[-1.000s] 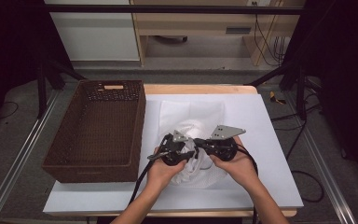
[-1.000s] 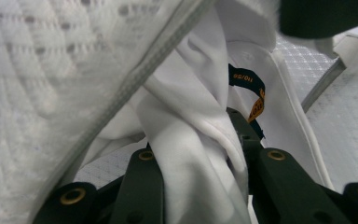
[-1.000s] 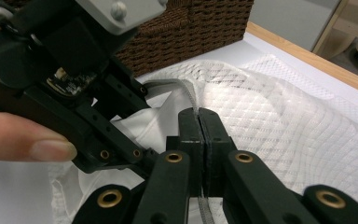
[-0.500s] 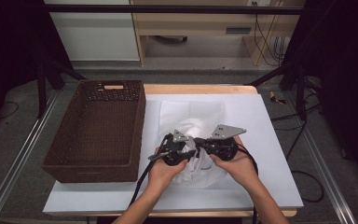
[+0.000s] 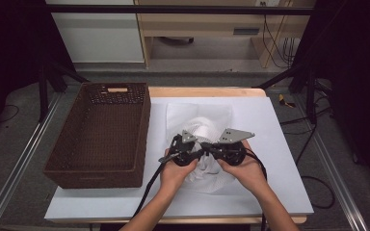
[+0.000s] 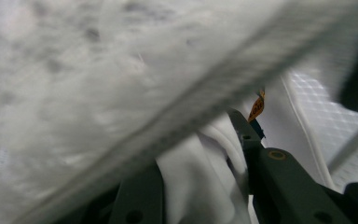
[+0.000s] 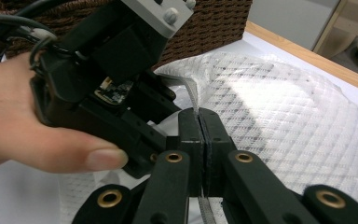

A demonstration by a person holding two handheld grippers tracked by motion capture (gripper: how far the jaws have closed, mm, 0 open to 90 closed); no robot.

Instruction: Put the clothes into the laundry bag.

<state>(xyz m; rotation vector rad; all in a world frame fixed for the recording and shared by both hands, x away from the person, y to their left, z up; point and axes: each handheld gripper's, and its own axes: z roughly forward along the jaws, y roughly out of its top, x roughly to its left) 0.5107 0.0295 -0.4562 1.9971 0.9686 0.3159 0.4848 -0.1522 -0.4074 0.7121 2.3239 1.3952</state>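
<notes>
Nothing had visibly shifted since the earlier frames: the right gripper (image 7: 200, 140) stayed clamped on the white mesh garment's (image 5: 207, 168) edge, the left gripper (image 6: 200, 186) pinched bunched cloth, and folding seemingly underway called for drawing the edge across.

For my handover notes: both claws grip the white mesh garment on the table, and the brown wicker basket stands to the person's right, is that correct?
Not quite: in the high view, the brown wicker basket stands to the person's left. Both claws, left and right, do grip the white mesh garment.
</notes>
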